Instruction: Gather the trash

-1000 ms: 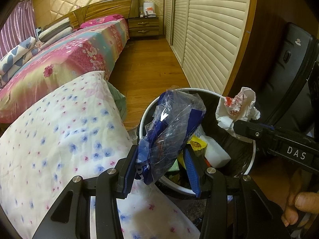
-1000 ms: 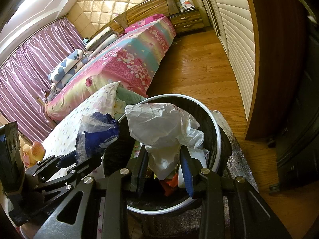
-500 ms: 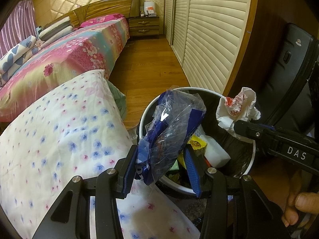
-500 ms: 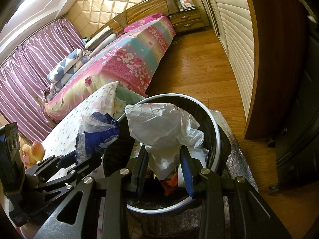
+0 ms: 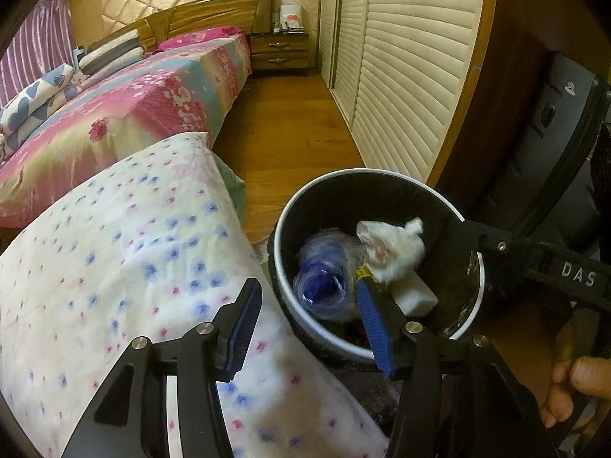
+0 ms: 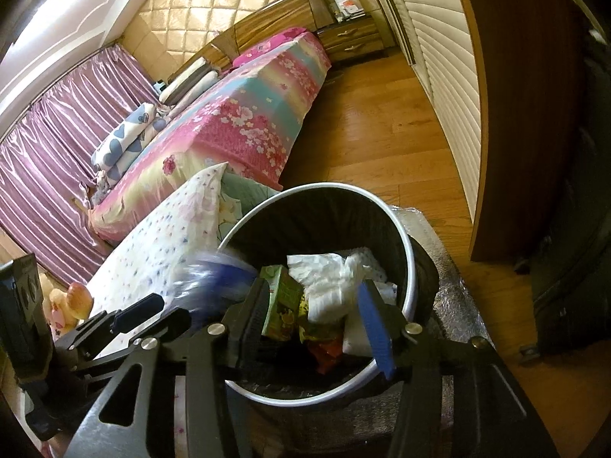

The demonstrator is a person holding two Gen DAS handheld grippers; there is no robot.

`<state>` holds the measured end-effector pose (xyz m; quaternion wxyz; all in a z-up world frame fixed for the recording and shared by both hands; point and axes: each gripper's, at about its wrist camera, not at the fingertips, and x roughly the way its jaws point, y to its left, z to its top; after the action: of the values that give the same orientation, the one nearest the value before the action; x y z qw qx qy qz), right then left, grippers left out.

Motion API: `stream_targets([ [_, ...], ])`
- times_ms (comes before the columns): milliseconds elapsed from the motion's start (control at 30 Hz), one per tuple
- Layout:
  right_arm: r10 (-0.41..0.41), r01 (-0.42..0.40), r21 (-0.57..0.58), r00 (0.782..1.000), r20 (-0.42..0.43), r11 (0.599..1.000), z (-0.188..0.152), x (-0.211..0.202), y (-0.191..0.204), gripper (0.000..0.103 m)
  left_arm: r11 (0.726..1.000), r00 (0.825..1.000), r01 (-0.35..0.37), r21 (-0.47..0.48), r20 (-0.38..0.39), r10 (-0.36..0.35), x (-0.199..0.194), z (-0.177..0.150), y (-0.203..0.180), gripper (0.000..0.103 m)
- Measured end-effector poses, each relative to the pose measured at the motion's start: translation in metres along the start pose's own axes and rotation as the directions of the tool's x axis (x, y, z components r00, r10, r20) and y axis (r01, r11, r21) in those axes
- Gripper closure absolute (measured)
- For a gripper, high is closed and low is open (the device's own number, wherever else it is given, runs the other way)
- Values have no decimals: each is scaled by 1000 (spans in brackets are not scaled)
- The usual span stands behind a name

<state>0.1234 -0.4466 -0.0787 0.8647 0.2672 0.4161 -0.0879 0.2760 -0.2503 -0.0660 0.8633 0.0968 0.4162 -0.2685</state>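
1. Over the black trash bin (image 5: 376,191), both of your tools are at the release step: the left gripper (image 5: 305,328) and the right gripper (image 6: 317,328) each have their fingers spreading apart at this moment, and nothing is pinched between either pair.

2. Your blue plastic bag (image 5: 324,282) shows as a motion-blurred shape inside the bin's white rim, beyond the left gripper's fingers (image 5: 244,328) and clear of both pads. In the right wrist view the same bag (image 6: 217,278) smears across the near-left edge of the bin, so I cannot tell whether it has fully settled among the rubbish.

3. Your crumpled white paper (image 6: 332,282) lies in the bin beyond the right gripper's fingers (image 6: 376,328), resting on the other litter beside a green carton (image 6: 282,301). It touches neither pad. From the left wrist view the paper (image 5: 389,248) sits just beside the blue bag, below the tip of the right tool.

4. Judging from this, the drop looks done for both items, and the collecting step for this pair is nearly closed.

5. Your next move, as I judge it, calls for lifting both tools back from the rim with the fingers left spread, then looking over the floral quilt (image 5: 126,267) and the wooden floor (image 5: 290,129) for any more litter.
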Motion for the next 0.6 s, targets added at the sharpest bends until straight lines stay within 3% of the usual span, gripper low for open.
stream_targets([
  [233, 23, -23, -7, 999, 27, 1000, -11, -17, 13, 44, 999, 1000, -1, -45, 29, 3, -27, -23, 10, 51],
  [333, 33, -33, -11, 998, 49, 999, -20, -27, 20, 35, 997, 999, -5, -74, 48, 9, -41, -35, 17, 51],
  [600, 48, -45, -30, 994, 96, 999, -44, -47, 44, 26, 987, 990, -17, -162, 136, 39, -94, -81, 38, 50],
])
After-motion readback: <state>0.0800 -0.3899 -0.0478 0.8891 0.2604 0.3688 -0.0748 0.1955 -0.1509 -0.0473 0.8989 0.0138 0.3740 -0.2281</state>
